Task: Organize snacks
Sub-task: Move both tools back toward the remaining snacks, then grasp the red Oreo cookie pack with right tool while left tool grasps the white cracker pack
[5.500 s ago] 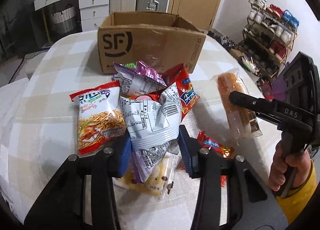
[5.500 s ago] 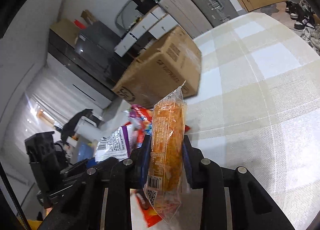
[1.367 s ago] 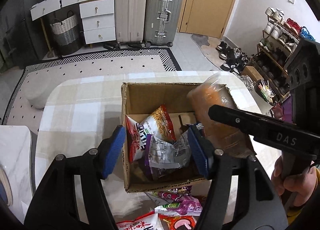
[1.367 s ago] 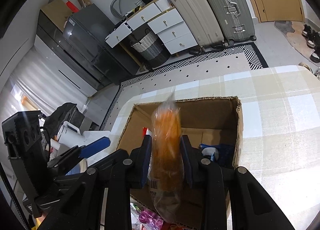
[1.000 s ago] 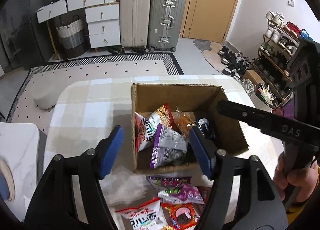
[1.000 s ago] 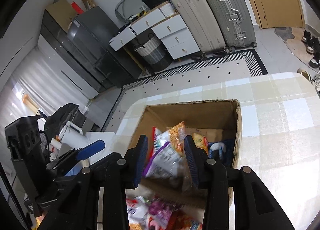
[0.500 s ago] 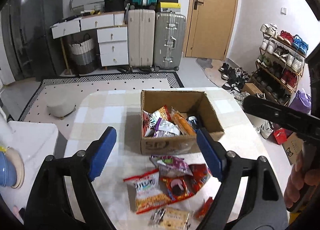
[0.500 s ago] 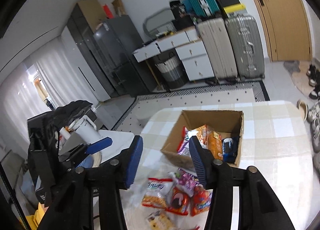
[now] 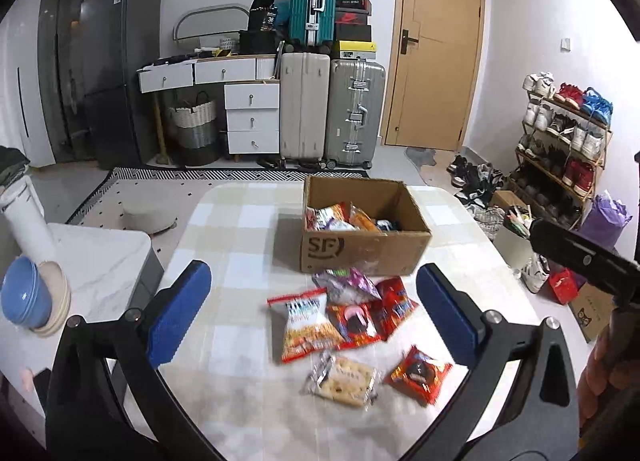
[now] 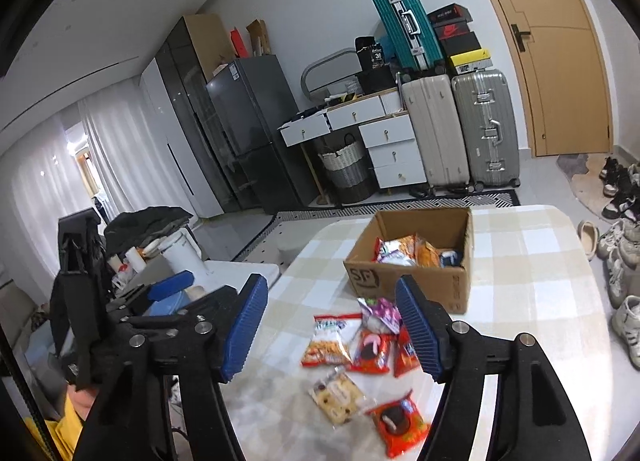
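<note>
An open cardboard box [image 9: 362, 249] [image 10: 408, 279] stands on the checked table and holds several snack packs. Loose packs lie in front of it: a noodle-snack bag [image 9: 306, 325] [image 10: 328, 345], a purple bag [image 9: 348, 285], red packs [image 9: 394, 307], a cracker pack [image 9: 344, 381] [image 10: 338, 397] and a red cookie pack [image 9: 418, 375] [image 10: 400, 425]. My left gripper [image 9: 316, 317] is open and empty, held high above the table's near edge. My right gripper [image 10: 332, 331] is open and empty, also raised well back from the snacks.
The table [image 9: 240, 229] has a white counter [image 9: 100, 261] with stacked bowls [image 9: 32, 301] at its left. Suitcases [image 9: 332, 113], drawers and a fridge stand against the far wall. A shoe rack [image 9: 568, 149] and shoes are on the right.
Both grippers let their packs go into the box, opened wide, and pulled up and back from it. The orange bread pack and the silver bag now lie in the box.
</note>
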Tool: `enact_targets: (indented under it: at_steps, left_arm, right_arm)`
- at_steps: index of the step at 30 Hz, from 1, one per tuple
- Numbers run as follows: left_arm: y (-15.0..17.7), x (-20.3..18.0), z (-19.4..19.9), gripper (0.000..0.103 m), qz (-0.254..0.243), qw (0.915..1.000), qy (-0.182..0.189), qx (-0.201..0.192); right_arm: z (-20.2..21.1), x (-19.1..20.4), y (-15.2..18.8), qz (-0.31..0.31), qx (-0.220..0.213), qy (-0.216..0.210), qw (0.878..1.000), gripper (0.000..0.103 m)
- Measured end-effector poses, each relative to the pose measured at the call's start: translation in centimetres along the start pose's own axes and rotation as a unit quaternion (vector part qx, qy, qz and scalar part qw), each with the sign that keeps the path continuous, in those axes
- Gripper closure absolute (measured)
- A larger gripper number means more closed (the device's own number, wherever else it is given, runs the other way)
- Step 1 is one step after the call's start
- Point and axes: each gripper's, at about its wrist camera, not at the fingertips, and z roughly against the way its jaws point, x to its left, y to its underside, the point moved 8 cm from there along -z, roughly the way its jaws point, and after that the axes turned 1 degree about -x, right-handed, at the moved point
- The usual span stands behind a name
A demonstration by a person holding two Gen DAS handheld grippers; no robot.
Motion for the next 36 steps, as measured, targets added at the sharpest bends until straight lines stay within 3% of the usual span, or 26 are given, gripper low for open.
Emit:
enact_targets:
  at_steps: [3,11,23,36]
  left_arm:
    - [1.9,0.4,1.7,0.0,0.005,1.0,-0.003,-0.007]
    - [7.4,-0.5,2.3,0.0,-0.027,0.9996,-0.01,0.001]
    - [12.9,0.0,-3.9,0.0,-0.021,0.9972,0.008,0.072]
    - [17.1,-0.3,-10.8,0.0,-0.024,0.9907,0.021,0.132]
  right_arm:
    - [1.1,-0.2,1.6,0.013,-0.007,0.023,1.0,0.018]
    - [2.2,-1.0,6.6,0.034,-0.009,0.058,0.998,0.007]
    - [0.0,-3.5,10.2,0.028,0.019,0.061,0.998,0.007]
    - [-6.0,-5.7,14.7,0.057,0.105,0.072,0.99,0.007]
